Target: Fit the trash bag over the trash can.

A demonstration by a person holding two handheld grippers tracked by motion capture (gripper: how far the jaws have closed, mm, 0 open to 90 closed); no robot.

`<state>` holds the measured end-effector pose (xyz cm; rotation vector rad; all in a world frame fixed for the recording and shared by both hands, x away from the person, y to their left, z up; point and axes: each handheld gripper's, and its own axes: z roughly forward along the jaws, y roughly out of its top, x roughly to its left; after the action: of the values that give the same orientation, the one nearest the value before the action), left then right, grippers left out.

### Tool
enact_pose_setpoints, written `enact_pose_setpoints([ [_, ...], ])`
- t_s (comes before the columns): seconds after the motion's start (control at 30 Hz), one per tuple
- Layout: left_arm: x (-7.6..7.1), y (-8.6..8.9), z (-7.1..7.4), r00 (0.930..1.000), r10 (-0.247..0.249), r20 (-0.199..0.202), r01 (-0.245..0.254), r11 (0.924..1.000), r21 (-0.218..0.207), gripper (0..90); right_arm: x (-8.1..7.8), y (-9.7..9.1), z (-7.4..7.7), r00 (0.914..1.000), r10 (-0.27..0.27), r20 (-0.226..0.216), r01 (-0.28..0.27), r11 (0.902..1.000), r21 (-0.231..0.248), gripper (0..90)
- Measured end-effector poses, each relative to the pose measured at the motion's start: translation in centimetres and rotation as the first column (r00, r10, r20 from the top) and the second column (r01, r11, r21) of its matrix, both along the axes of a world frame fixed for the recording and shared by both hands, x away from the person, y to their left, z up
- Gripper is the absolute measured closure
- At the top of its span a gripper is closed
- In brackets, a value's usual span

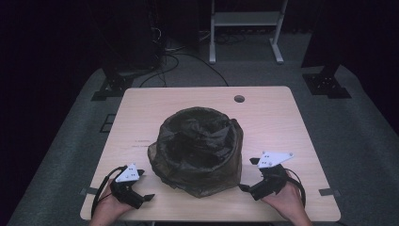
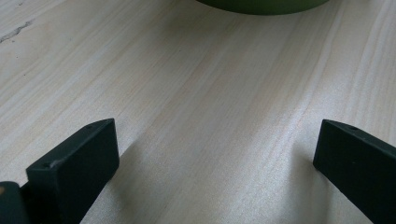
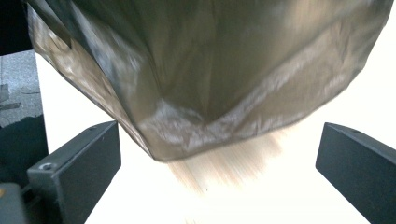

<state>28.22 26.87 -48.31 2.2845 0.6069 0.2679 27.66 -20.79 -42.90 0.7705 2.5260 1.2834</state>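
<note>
A round bin lined with a dark, thin plastic bag (image 1: 197, 150) stands in the middle of the light wooden table (image 1: 263, 113); the bag hangs down over its outside. My left gripper (image 1: 141, 197) is low at the front left of the bin, open over bare wood. In the left gripper view the bin's green base (image 2: 261, 5) shows at the top edge, apart from the jaws. My right gripper (image 1: 245, 189) is at the bin's front right, open. In the right gripper view a corner of the bag (image 3: 205, 93) hangs close ahead between the spread jaws, untouched.
A round cable hole (image 1: 239, 99) lies in the table's far side. Beyond the table stand a white frame (image 1: 244, 28) and dark stands with cables on grey floor. Tape tabs mark the front corners of the table (image 1: 329, 191).
</note>
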Motion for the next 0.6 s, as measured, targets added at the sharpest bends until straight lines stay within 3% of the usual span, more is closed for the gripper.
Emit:
enact_pose_setpoints([
  [0.23,0.0,0.0,0.0,1.0,-0.001,0.0,0.001,1.0,0.0,0.0,-0.1,-0.7,-1.6,0.9994,-0.031,0.017,0.031,0.9994,-0.013,0.0],
  [0.6,0.0,0.0,0.0,1.0,-0.003,0.001,0.003,1.0,0.0,0.0,-0.3,-1.1,-2.8,0.9976,-0.058,0.037,0.058,0.9983,-0.008,0.0],
])
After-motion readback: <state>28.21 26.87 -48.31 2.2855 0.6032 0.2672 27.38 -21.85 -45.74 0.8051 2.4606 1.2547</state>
